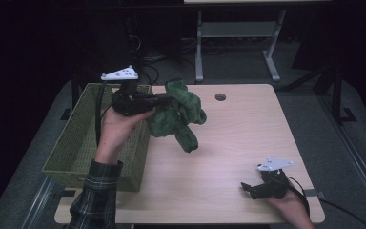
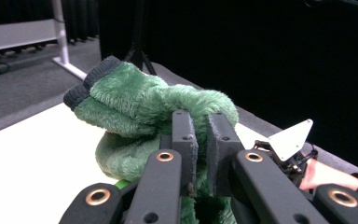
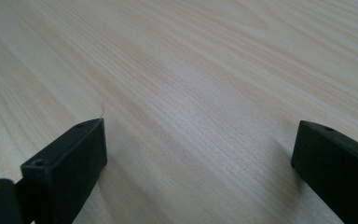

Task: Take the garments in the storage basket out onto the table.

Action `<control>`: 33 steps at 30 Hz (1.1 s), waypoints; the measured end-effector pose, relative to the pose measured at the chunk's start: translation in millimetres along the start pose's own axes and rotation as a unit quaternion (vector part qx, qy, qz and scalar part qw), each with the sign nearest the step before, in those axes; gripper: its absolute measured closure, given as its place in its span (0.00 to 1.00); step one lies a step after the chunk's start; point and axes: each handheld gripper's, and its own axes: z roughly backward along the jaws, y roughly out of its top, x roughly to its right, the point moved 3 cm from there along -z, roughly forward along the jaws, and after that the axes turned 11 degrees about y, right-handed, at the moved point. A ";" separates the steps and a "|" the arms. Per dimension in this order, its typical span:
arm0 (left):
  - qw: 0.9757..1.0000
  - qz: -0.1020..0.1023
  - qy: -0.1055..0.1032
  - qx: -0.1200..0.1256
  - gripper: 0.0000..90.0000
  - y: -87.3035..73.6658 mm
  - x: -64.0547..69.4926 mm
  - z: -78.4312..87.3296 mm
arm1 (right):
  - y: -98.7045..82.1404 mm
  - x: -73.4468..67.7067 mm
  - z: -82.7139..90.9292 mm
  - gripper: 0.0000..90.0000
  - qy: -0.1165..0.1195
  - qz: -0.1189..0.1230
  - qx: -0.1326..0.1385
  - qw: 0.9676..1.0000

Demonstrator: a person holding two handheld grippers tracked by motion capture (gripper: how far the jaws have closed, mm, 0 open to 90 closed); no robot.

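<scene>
A fuzzy green cloth with a dark cuff (image 1: 177, 114) hangs above the table's left part, bunched and drooping. My left gripper (image 1: 164, 101) is shut on its upper edge, just right of the basket. In the left gripper view the two jaws pinch the green cloth (image 2: 140, 107) between them at my left gripper (image 2: 202, 149). My right gripper (image 1: 246, 187) rests low at the table's front right, held by a hand. In the right gripper view its jaws stand wide apart, my right gripper (image 3: 200, 144) having only bare wood between them.
A woven green basket (image 1: 78, 138) stands at the table's left edge, under my left forearm. The wooden table (image 1: 238, 138) has a round cable hole (image 1: 220, 97) at the back. Beyond are a dark floor and a metal table frame (image 1: 238, 43).
</scene>
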 end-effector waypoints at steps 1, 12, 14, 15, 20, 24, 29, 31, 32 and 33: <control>1.000 0.000 -0.003 -0.002 0.93 -1.0 2.3 -3.9 | 0.0 0.0 0.0 0.03 0.000 0.000 0.000 1.000; 0.999 0.003 -0.027 -0.019 0.93 -15.3 24.3 -41.9 | 0.1 0.2 0.1 0.03 -0.001 0.002 0.000 1.000; 0.999 0.005 -0.030 -0.022 0.93 -18.9 28.7 -49.0 | 0.1 0.3 0.1 0.03 -0.001 0.002 0.000 1.000; 0.999 0.005 -0.030 -0.022 0.93 -18.9 28.7 -49.0 | 0.1 0.2 0.1 0.03 -0.001 0.002 0.000 1.000; 0.998 0.005 -0.040 -0.041 0.93 -34.1 42.8 -75.9 | 0.0 0.2 0.0 0.03 0.000 0.002 0.001 1.000; 0.997 0.010 -0.046 -0.053 0.93 -44.5 47.0 -90.2 | 0.0 0.2 0.0 0.03 0.000 0.002 0.001 1.000; 0.994 0.020 -0.056 -0.089 0.93 -73.4 51.7 -119.7 | 0.0 0.3 -0.1 0.03 -0.001 0.002 0.001 1.000; 0.993 0.022 -0.057 -0.097 0.93 -79.6 51.2 -124.4 | 0.0 0.1 -0.1 0.03 0.000 0.001 0.000 1.000; 0.992 0.028 -0.058 -0.112 0.93 -93.0 50.9 -134.3 | -0.1 0.0 -0.1 0.03 0.000 0.000 0.000 1.000; 0.991 0.028 -0.058 -0.121 0.93 -100.0 50.1 -139.0 | -0.1 0.2 0.0 0.03 0.000 0.002 0.000 1.000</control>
